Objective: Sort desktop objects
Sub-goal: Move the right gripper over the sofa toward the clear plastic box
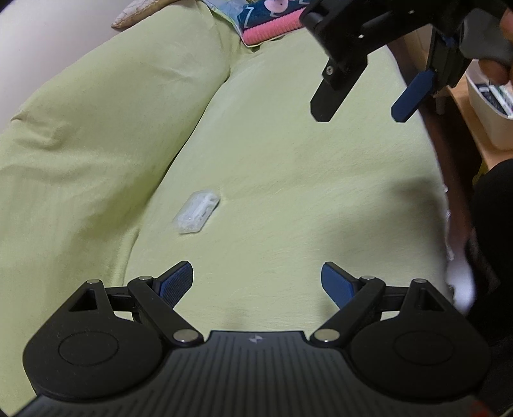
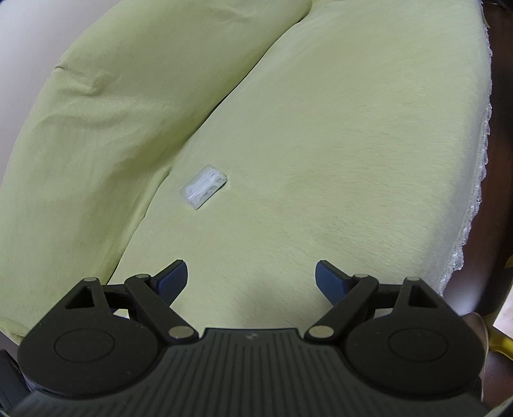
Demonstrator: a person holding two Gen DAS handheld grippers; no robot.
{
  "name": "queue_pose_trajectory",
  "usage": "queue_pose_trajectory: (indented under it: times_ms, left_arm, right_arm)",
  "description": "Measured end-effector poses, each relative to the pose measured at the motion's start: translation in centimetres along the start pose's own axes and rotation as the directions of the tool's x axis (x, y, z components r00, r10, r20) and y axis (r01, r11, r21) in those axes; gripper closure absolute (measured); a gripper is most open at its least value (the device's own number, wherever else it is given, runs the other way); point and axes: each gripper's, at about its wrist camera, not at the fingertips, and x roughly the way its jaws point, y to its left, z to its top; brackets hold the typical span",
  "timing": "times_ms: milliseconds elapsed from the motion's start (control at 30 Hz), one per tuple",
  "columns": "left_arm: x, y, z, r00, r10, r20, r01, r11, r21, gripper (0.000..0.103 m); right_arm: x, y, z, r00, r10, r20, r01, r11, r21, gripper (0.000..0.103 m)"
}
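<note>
A small clear plastic box (image 1: 196,211) with white pieces inside lies on the pale green sofa seat (image 1: 288,192), close to the backrest crease. The same clear plastic box (image 2: 203,186) lies ahead and left of centre in the right wrist view. My left gripper (image 1: 256,284) hovers open over the seat, short of the box, with nothing between its fingers. My right gripper (image 2: 251,282) is open and empty too; in the left wrist view the right gripper (image 1: 364,110) hangs high at the upper right, held by a hand (image 1: 495,69).
The green backrest cushion (image 1: 96,128) rises on the left. A pink and dark patterned cloth (image 1: 272,22) lies at the far end. A white bin (image 1: 490,109) with packets stands on a wooden surface right of the sofa. Lace trim (image 2: 477,192) marks the seat's right edge.
</note>
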Motion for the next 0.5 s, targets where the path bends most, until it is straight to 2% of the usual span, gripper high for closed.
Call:
queue_pose_trajectory:
  times_ms: [267,500]
  left_arm:
    - [4.7,3.4,0.2,1.0,0.005,-0.008,-0.005,1.0,0.022,0.014]
    - [11.7,5.9,0.5,0.999,-0.012,-0.034,0.016,0.995,0.096,0.014]
  right_arm:
    - [2.9,0.3,1.7,1.0,0.027,0.001,-0.027,0.999,0.019,0.018]
    - [6.8,0.2,3.6,0.999,0.044,-0.009,-0.044,0.998,0.033,0.018]
